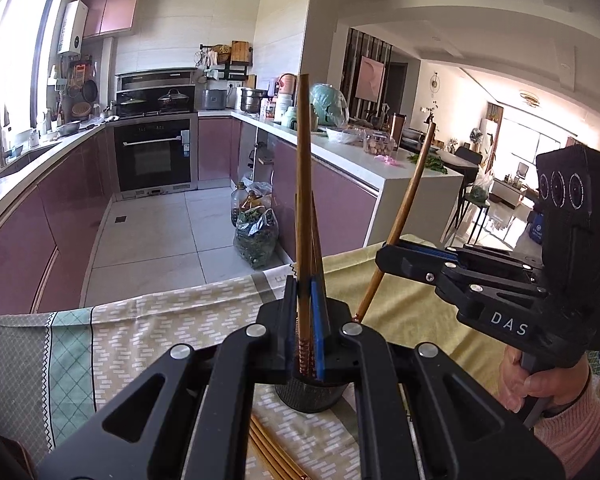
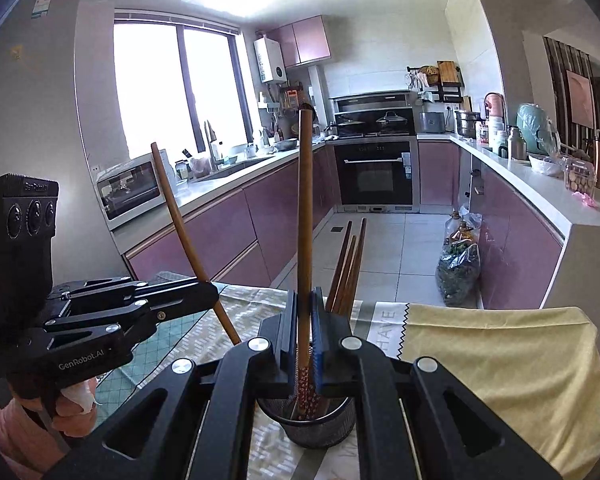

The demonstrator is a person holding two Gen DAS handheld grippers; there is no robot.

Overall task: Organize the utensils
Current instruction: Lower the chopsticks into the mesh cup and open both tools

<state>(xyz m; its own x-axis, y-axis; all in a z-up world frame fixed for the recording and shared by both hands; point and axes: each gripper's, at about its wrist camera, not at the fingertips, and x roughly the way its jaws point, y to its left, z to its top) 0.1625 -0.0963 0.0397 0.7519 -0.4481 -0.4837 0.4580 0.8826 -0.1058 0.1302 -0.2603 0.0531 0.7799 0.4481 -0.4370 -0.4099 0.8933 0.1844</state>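
The left tool (image 1: 303, 316) is pressed together on one brown chopstick (image 1: 302, 200), which stands nearly upright between its blue-padded fingers (image 1: 319, 320); the chopstick's patterned lower end reaches down to the mouth of the black mesh holder (image 1: 310, 398) directly under the tool. The right tool (image 2: 305, 336) likewise pinches a single upright chopstick (image 2: 305, 220), its flowered tip dipping into the same mesh holder (image 2: 320, 428) just below its fingers.

In the left wrist view the right tool (image 1: 384, 256) sits to the right of the holder and slightly above it, clamped on its chopstick (image 1: 400, 220), which leans away to the right while its lower end points down at the holder's rim. In the right wrist view the left tool (image 2: 214, 292) comes in from the left of the holder, with its chopstick (image 2: 188, 240) slanting up and left.

Several more chopsticks (image 2: 350, 268) already stand in the holder, fanned toward its far side. Loose chopsticks (image 1: 272, 452) lie flat on the worktop just in front of the holder, on the near side. The holder stands on a patterned cloth (image 1: 160, 332) that covers the worktop; to the right of the holder the covering is plain yellow cloth (image 2: 500, 360). Beyond the holder, past the worktop's far edge, lies the tiled kitchen floor (image 1: 148, 236), with a bag of greens (image 1: 256, 236) standing on it.
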